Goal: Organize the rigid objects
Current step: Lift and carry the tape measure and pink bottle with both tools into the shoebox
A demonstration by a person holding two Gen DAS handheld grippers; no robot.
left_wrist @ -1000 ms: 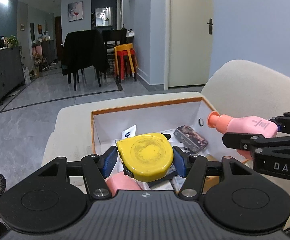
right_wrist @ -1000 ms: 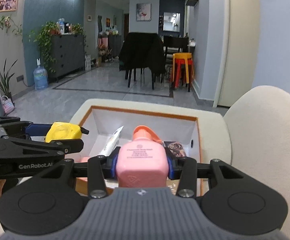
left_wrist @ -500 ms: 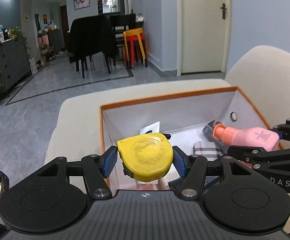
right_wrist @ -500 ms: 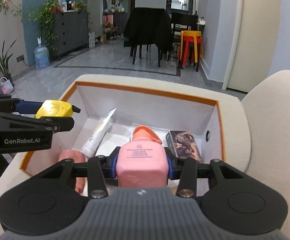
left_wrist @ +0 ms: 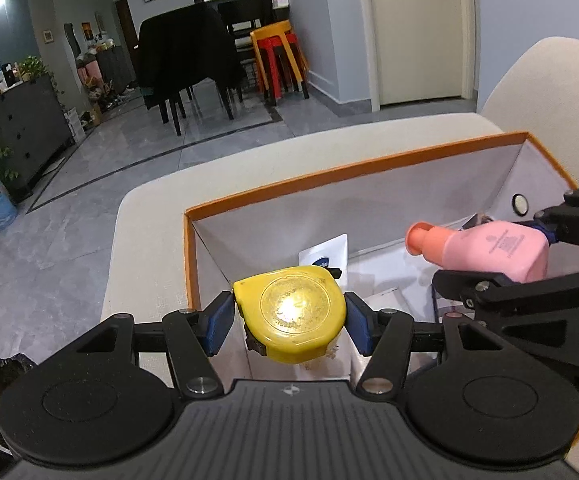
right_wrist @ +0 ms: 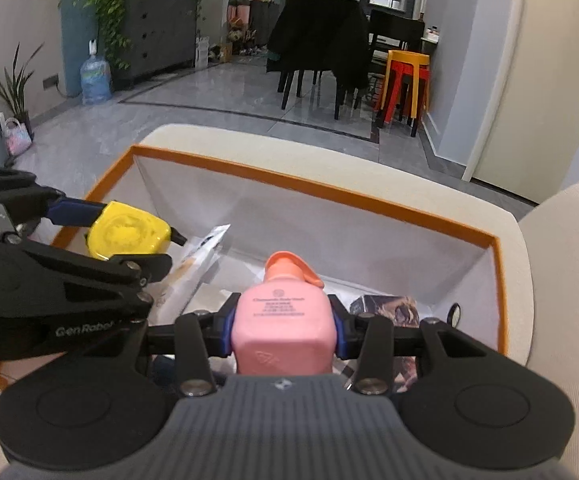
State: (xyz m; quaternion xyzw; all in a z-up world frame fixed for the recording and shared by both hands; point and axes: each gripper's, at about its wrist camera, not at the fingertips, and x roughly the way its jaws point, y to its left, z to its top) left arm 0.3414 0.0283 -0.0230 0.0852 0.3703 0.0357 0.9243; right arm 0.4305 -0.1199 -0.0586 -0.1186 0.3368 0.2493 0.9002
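My left gripper (left_wrist: 289, 322) is shut on a yellow tape measure (left_wrist: 293, 312), held over the left end of a white box with an orange rim (left_wrist: 353, 168). My right gripper (right_wrist: 283, 330) is shut on a pink bottle with an orange cap (right_wrist: 283, 320), held over the box's middle. The bottle (left_wrist: 485, 246) and right gripper show at the right of the left wrist view; the tape measure (right_wrist: 129, 234) shows at the left of the right wrist view. The box (right_wrist: 313, 190) rests on a cream sofa.
Inside the box lie a white tube (right_wrist: 197, 264), a dark printed packet (right_wrist: 389, 308) and other items, partly hidden by the grippers. A cream cushion (left_wrist: 549, 92) rises at the right. Grey floor, chairs and stools (left_wrist: 277, 60) lie beyond.
Both grippers have moved forward and lower over the box with their objects still gripped. The box fills more of both views.
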